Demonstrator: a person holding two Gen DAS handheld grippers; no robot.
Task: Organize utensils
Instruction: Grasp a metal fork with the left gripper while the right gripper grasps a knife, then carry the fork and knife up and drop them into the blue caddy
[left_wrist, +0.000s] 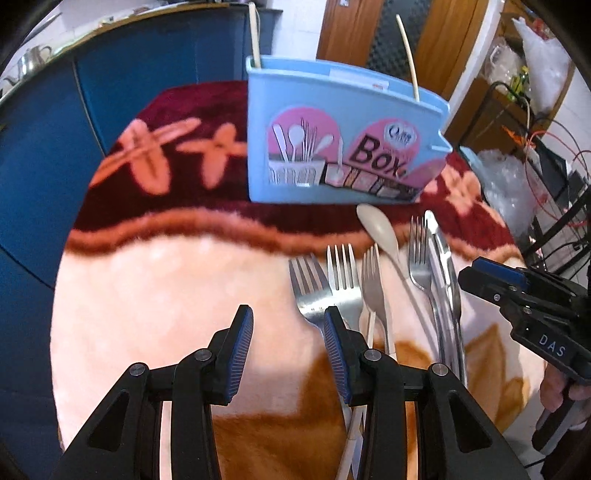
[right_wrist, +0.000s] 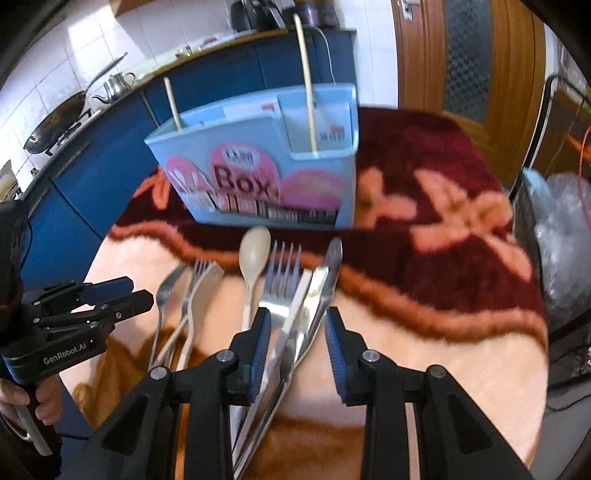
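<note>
While both sets of jaws stand wide and empty: right gripper (right_wrist: 295, 343) straddling knife (right_wrist: 325, 288) mid-table; lower squarely, close on handle alone, clear of adjacent fork (right_wrist: 279, 280), then lift toward blue box (right_wrist: 258, 162) at far edge.

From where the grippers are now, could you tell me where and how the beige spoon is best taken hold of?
Grip the beige spoon on its thin handle just below the bowl, from above, jaws across the stem. Its bowl points toward the blue box; forks crowd the lower handle. The open right gripper seems nearest.
</note>
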